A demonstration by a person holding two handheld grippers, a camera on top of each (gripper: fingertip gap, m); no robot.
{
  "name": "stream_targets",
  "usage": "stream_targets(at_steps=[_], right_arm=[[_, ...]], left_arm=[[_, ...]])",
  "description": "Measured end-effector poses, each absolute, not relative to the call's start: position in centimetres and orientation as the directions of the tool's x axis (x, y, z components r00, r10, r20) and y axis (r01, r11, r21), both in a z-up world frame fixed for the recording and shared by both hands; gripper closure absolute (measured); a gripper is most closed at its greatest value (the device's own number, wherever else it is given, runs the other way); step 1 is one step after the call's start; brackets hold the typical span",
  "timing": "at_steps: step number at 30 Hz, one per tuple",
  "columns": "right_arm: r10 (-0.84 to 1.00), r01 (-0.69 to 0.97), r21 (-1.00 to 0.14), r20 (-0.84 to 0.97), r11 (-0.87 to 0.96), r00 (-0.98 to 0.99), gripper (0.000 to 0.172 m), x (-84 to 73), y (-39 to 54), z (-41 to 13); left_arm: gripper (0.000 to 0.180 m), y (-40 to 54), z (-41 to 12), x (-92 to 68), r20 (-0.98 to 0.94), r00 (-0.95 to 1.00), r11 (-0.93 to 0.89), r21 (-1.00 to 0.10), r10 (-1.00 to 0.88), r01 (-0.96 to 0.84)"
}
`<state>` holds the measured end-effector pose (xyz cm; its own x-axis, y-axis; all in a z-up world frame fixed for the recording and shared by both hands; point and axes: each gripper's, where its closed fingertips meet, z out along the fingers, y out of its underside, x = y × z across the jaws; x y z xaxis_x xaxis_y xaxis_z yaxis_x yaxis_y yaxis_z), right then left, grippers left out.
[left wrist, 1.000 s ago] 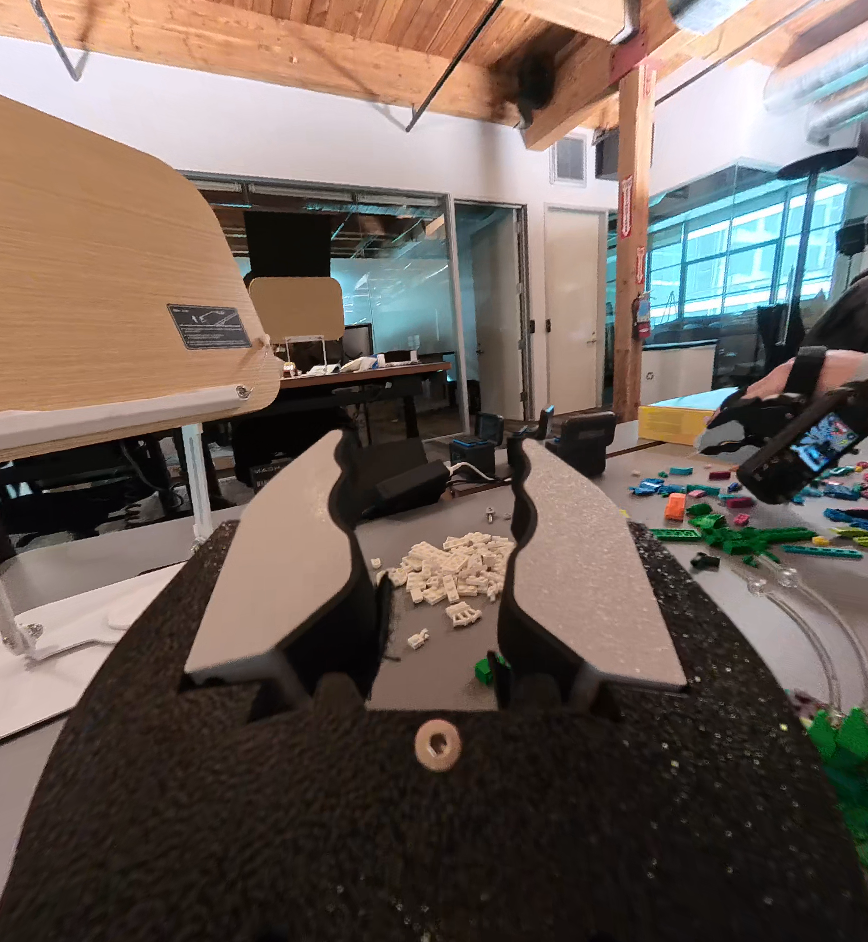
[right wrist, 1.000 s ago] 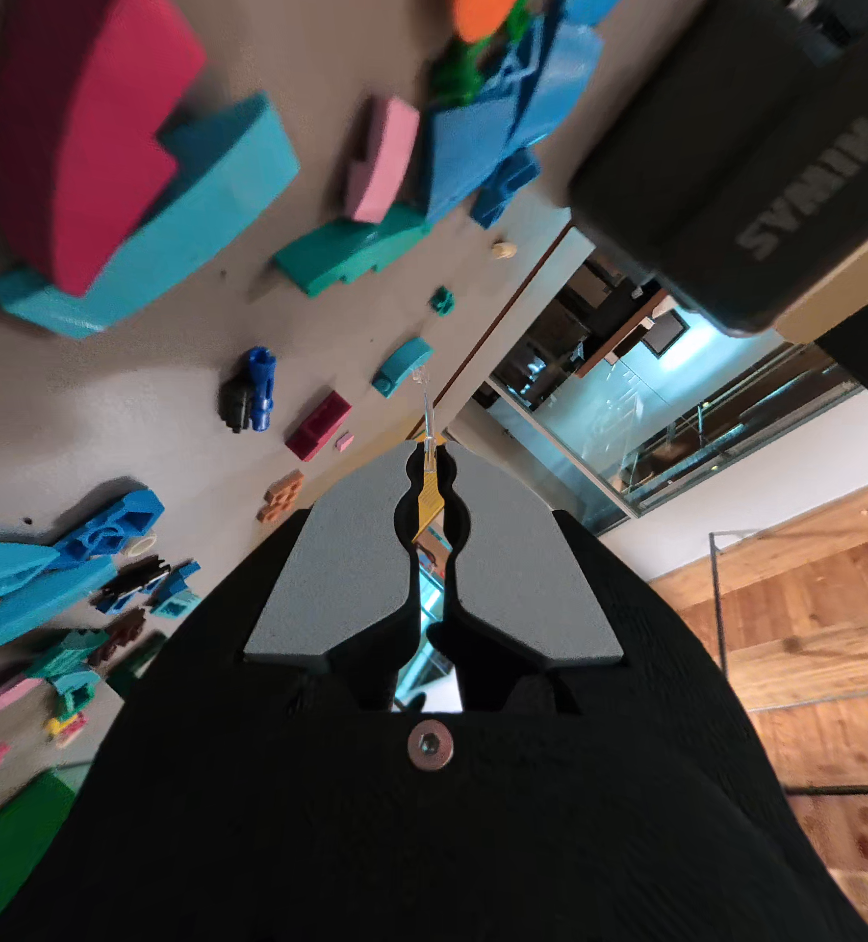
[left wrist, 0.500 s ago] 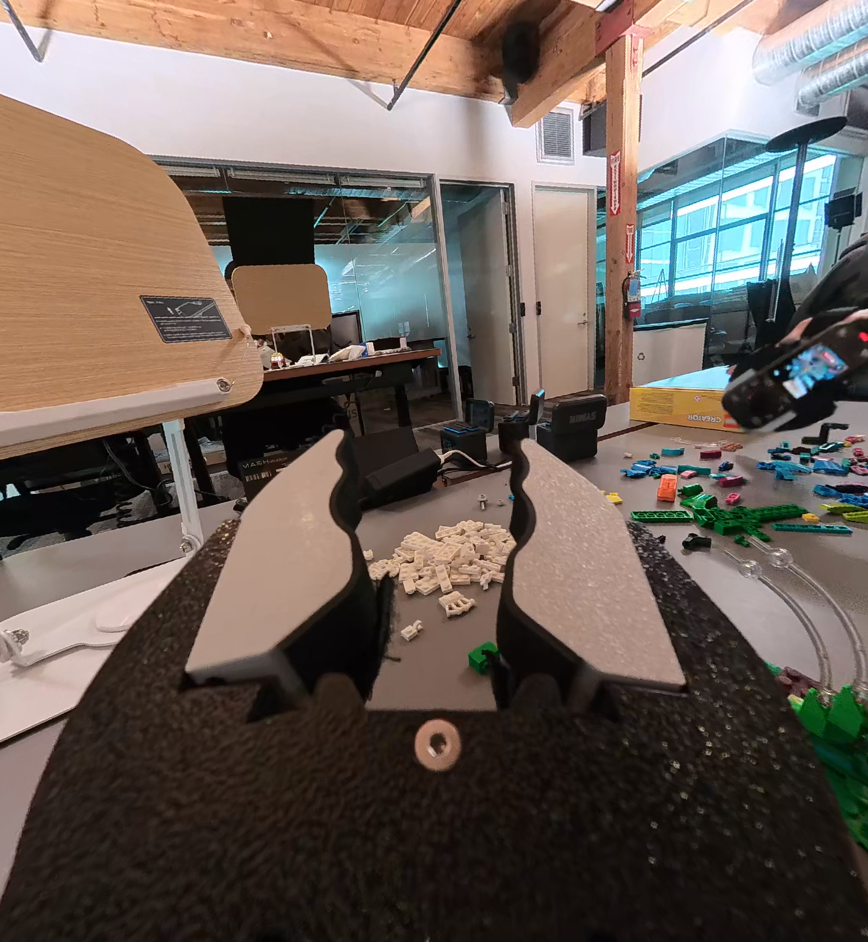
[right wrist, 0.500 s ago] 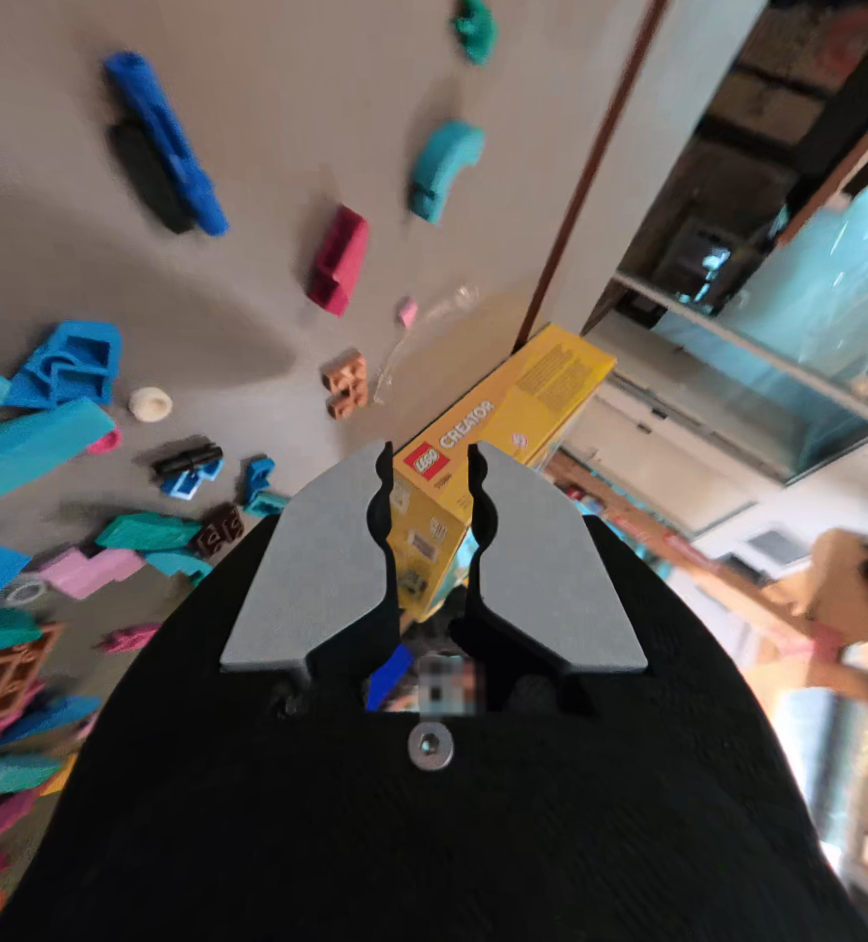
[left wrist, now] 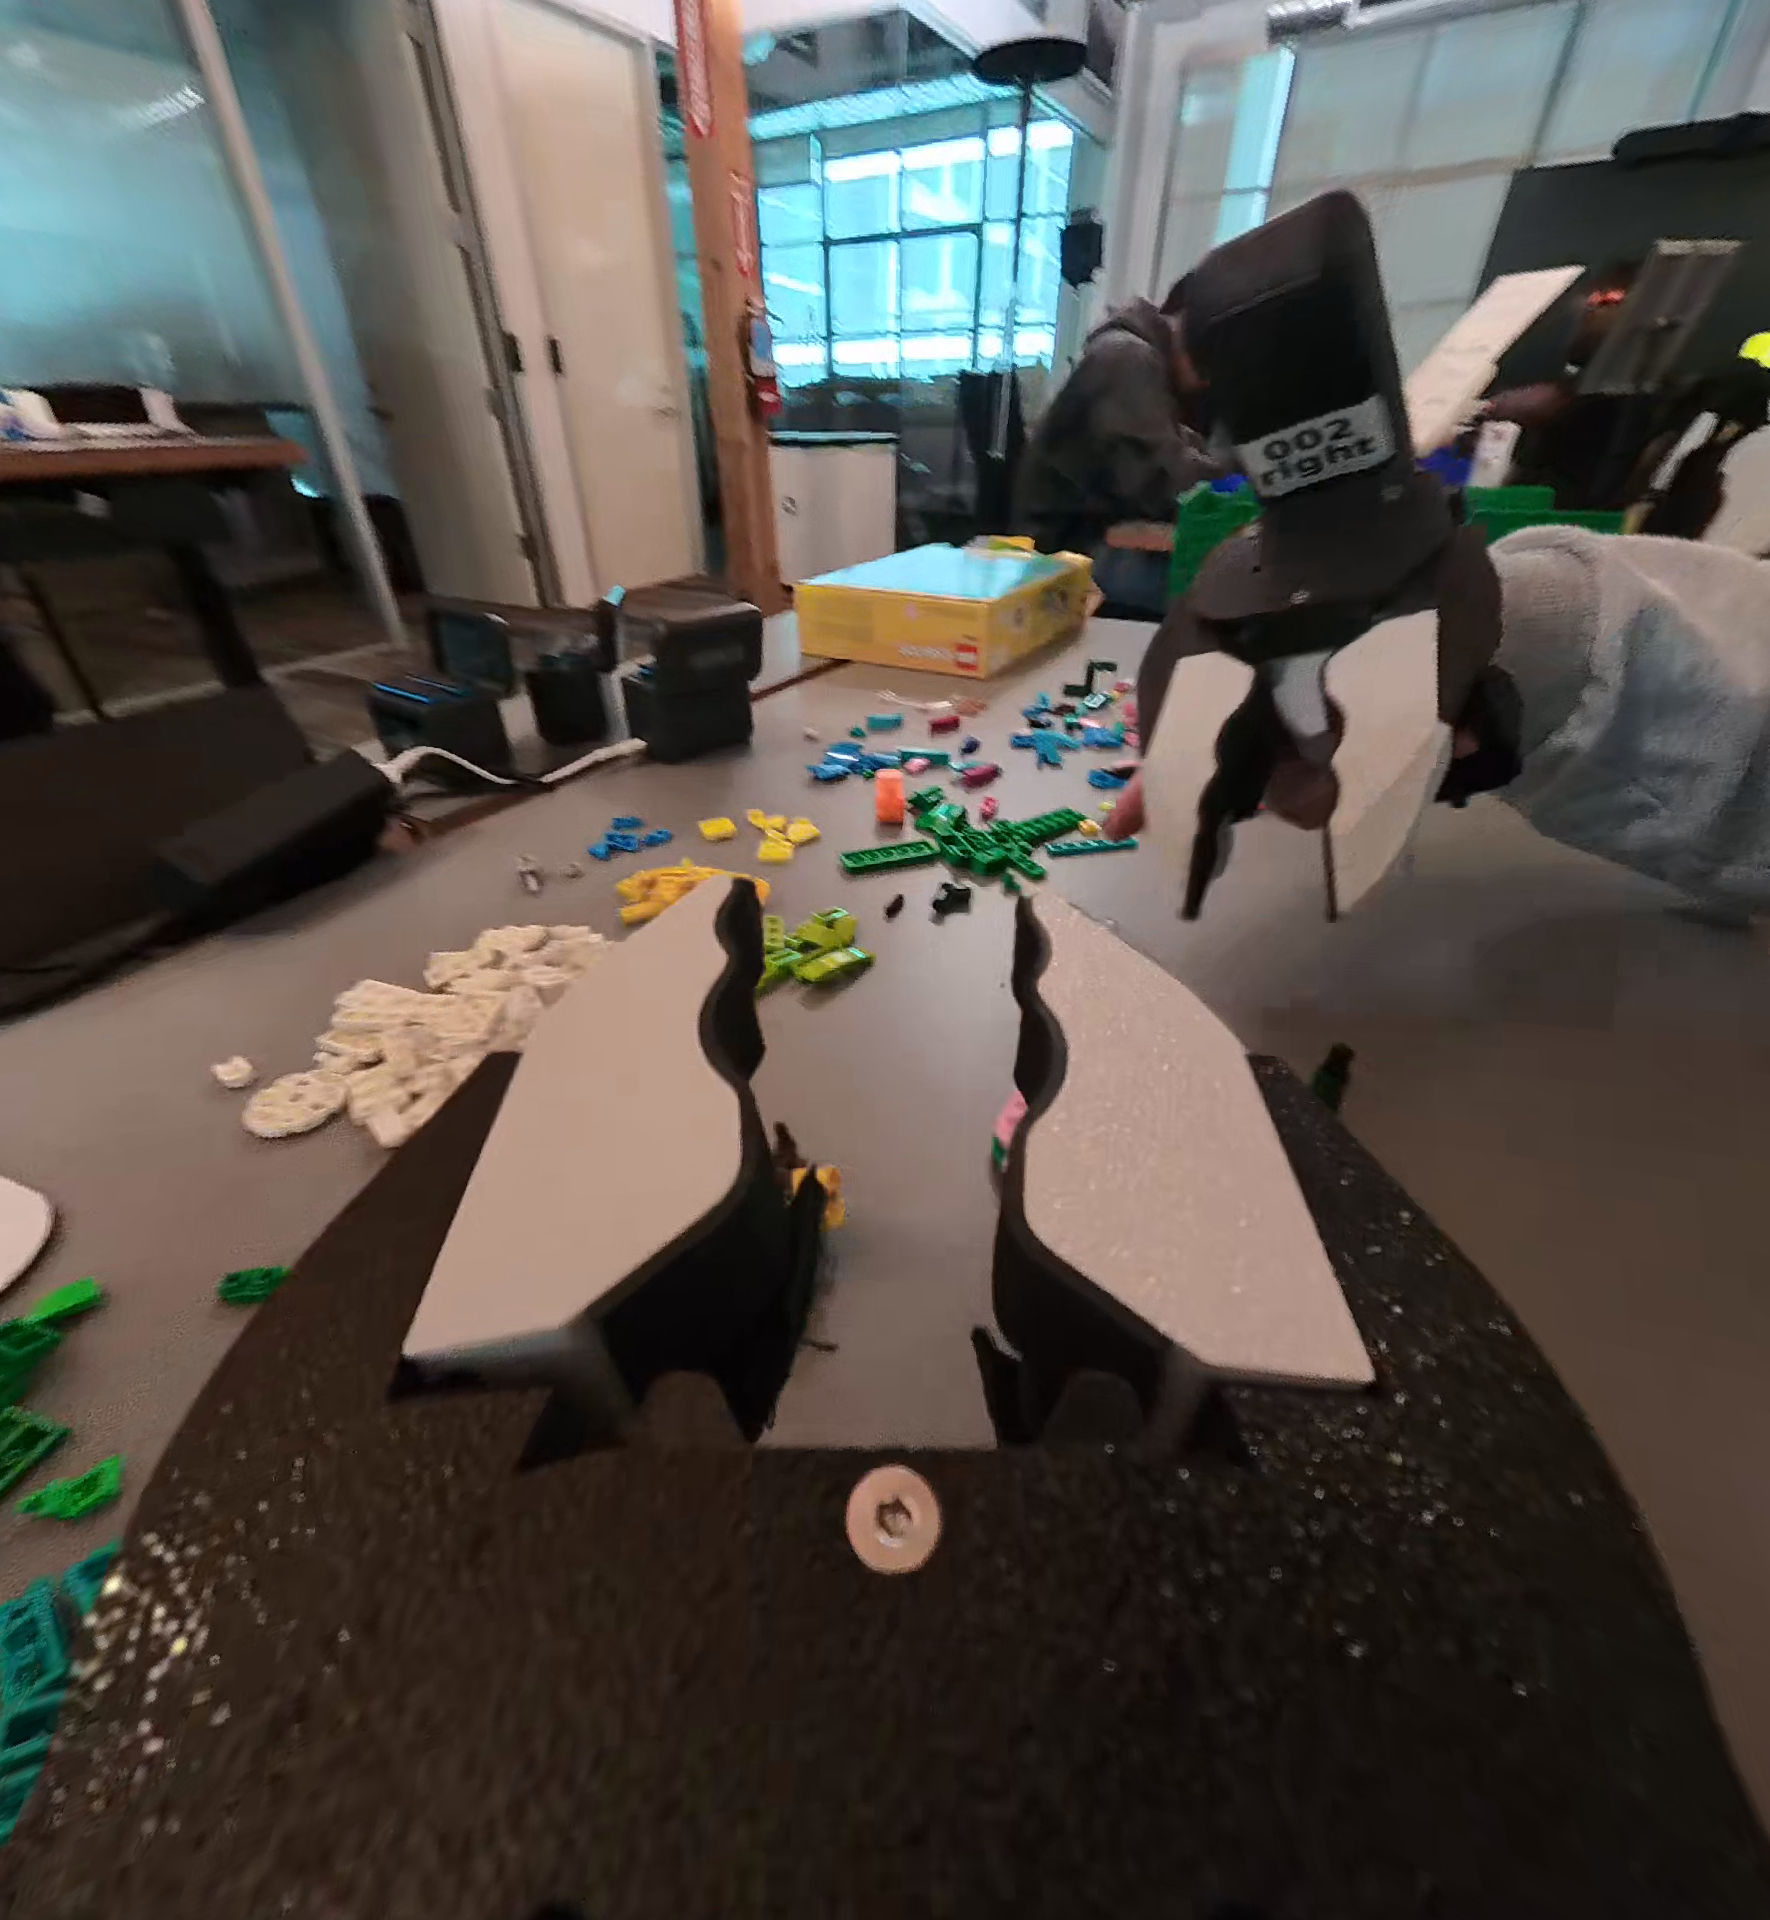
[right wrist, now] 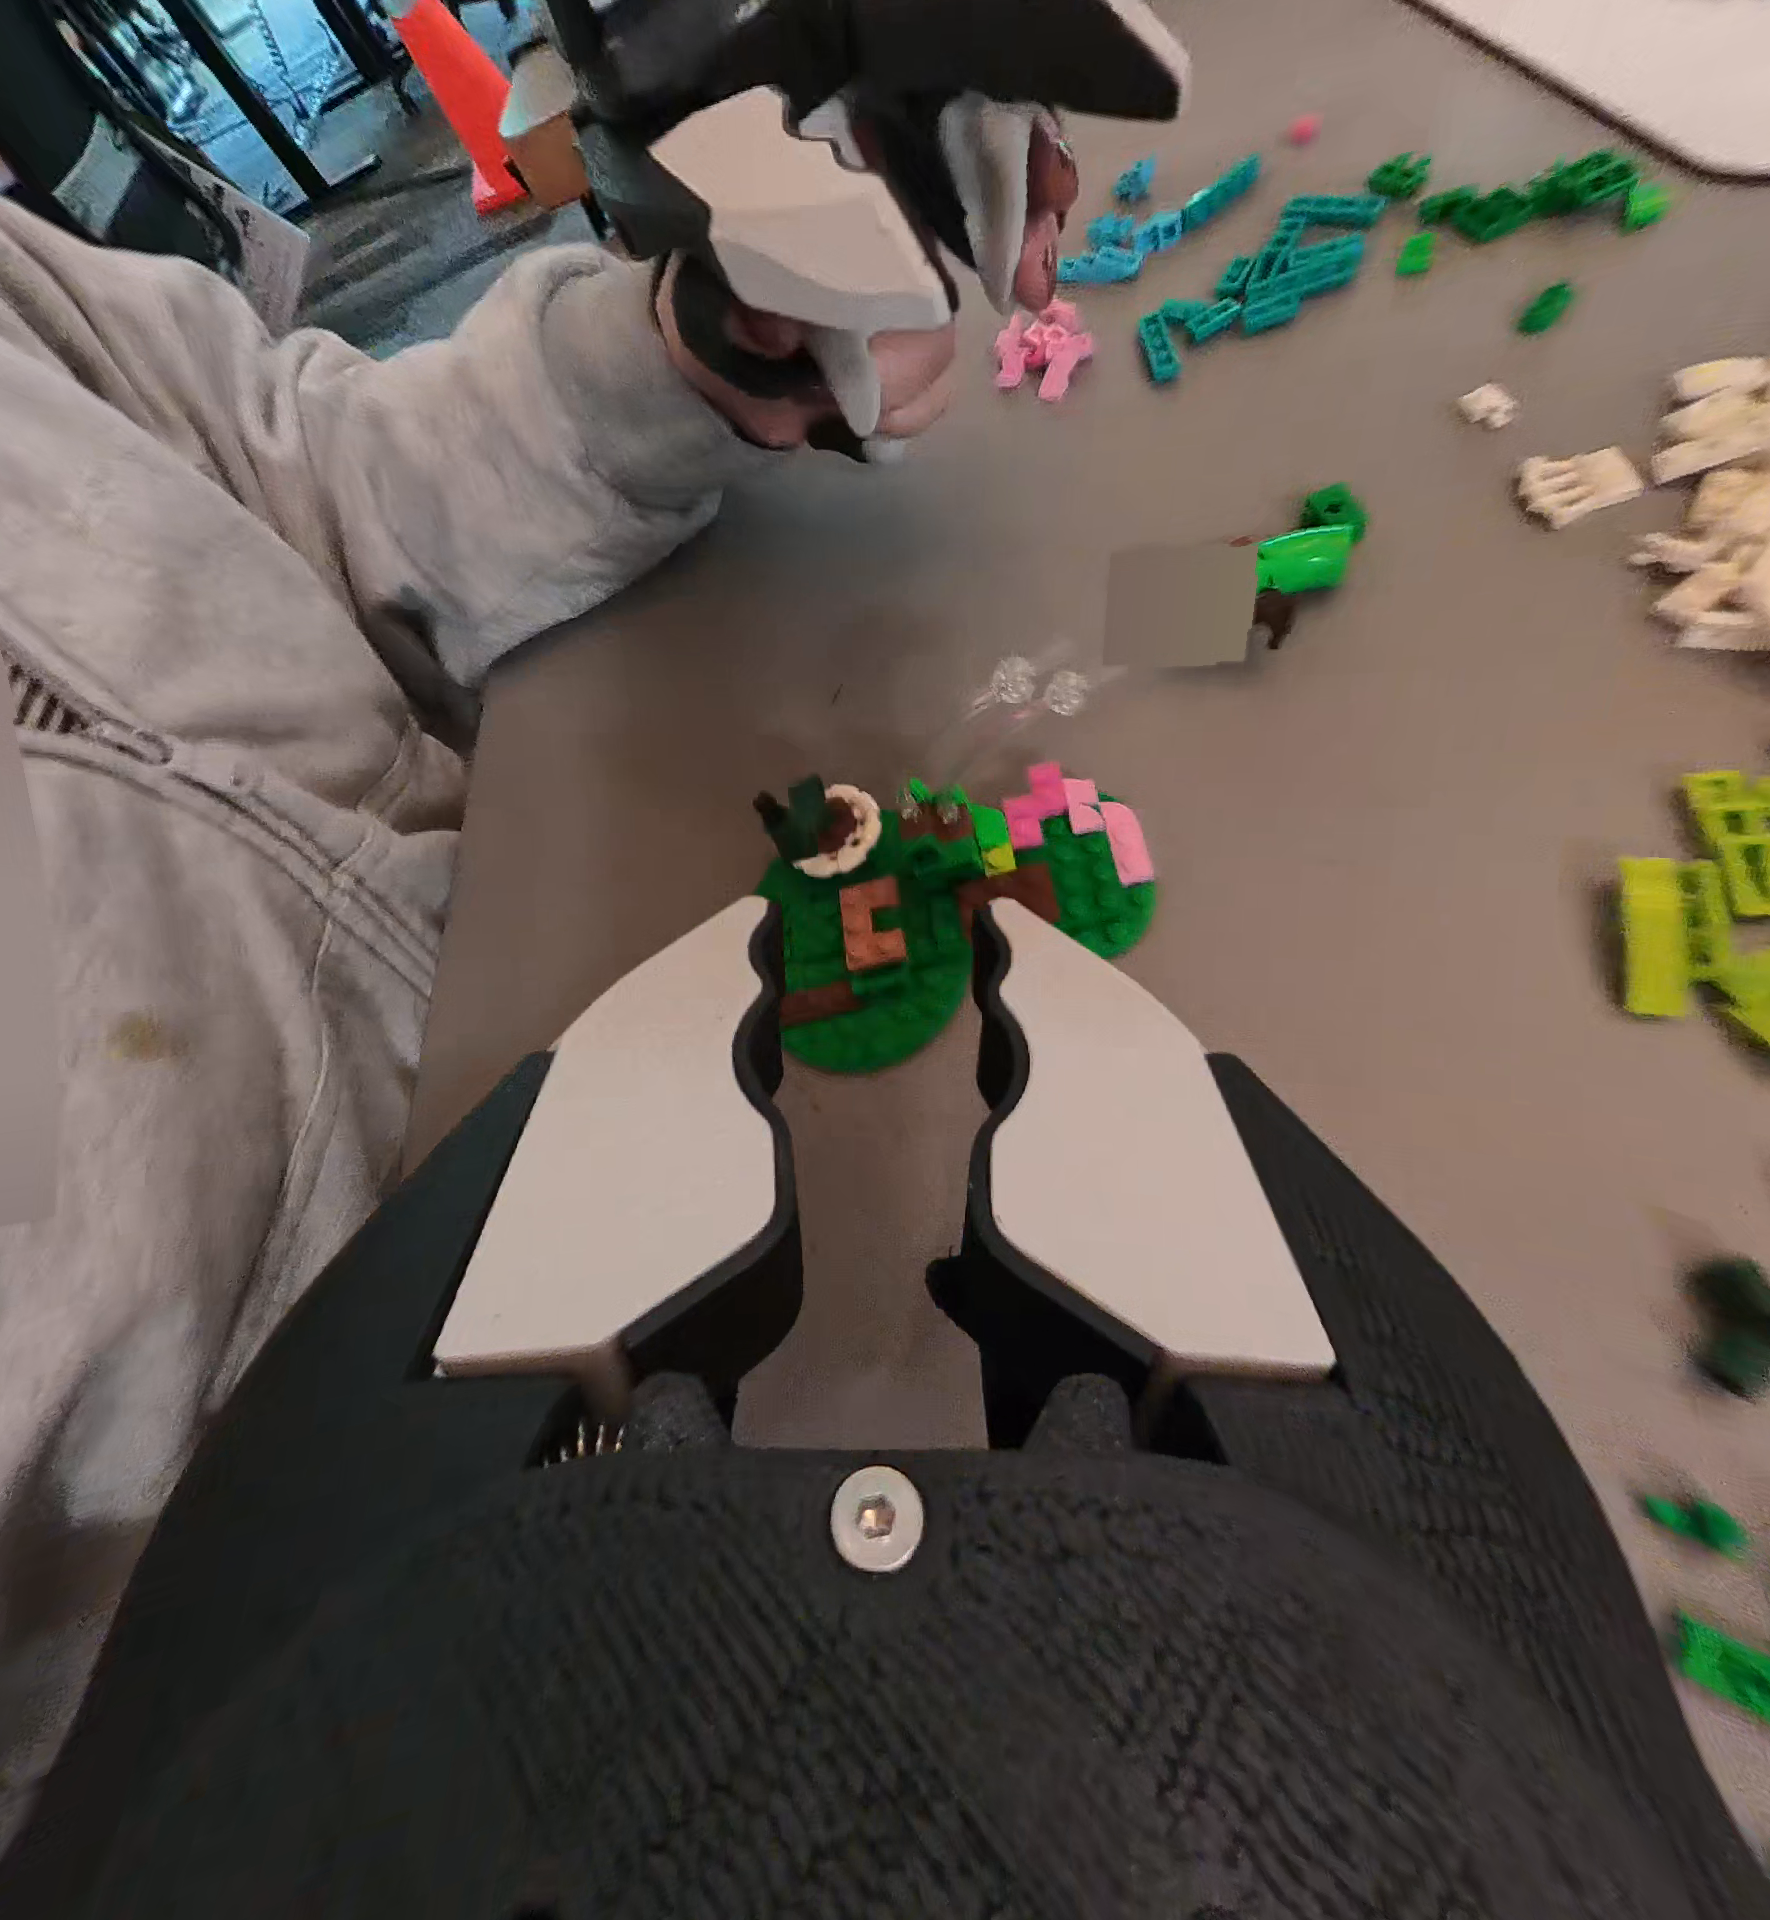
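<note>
- Right gripper [right wrist: 876, 914]: jaws stand moderately apart and hold nothing; a second ago they were pinched on a thin yellow piece, and that piece is gone from between them.
- Beyond its tips, at frame centre, lies a green brick base [right wrist: 860, 1029] on the surface, carrying brown, pink and lime pieces and a white-rimmed round part [right wrist: 839, 831]. The view has swung from scattered blue and teal bricks to this assembly.
- The fingertips frame the base in the picture; contact with it cannot be told.
- Left gripper [left wrist: 886, 914]: jaws wide and bare, somewhat narrower than a second ago. Between the tips only grey surface [left wrist: 891, 1039] shows, with lime-green bricks [left wrist: 813, 951] just past the left tip.
- Its view has shifted: the white brick pile [left wrist: 424, 1023], formerly between the tips, now sits at centre left.
- The wooden panel on a white stand that filled the upper left earlier is out of frame.
- In the left wrist view the right gripper hangs at upper right, held by a hand in a pale grey sleeve [left wrist: 1670, 717].
- Surface: grey, strewn with yellow bricks [left wrist: 756, 831], a green plate cluster [left wrist: 985, 842], blue and teal pieces [left wrist: 1057, 738], and a yellow box [left wrist: 938, 623] toward the far edge.
- Black chargers and a cable [left wrist: 569, 686] line the upper-left edge.
- Room: glass partitions, a wooden post [left wrist: 725, 312], bright windows, people working at upper right.
</note>
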<state>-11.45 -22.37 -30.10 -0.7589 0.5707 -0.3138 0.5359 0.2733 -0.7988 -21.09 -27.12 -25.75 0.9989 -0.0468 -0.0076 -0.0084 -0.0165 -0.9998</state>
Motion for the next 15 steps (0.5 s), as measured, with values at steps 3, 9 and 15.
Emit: stream_targets(at_steps=[3,9,15], right_arm=[[0.599,0.562,-0.794,-0.338,0.233,-0.726,0.138,-12.5,-24.2,-31.3],[0.65,0.621,-0.767,-0.392,0.159,-0.651,0.148,-13.2,-24.8,-31.7],[0.605,0.531,-0.788,-0.267,0.311,-0.75,0.14,-10.8,-24.4,-32.4]], left_arm=[[0.136,-26.9,-26.5,-20.1,-0.015,0.994,-0.061,-0.998,-0.105,-0.021],[0.154,-26.7,-29.6,-16.6,-0.034,0.952,-0.23,-0.967,-0.304,-0.108],[0.162,-27.1,-32.0,-14.3,-0.062,0.904,-0.326,-0.921,-0.424,-0.216]])
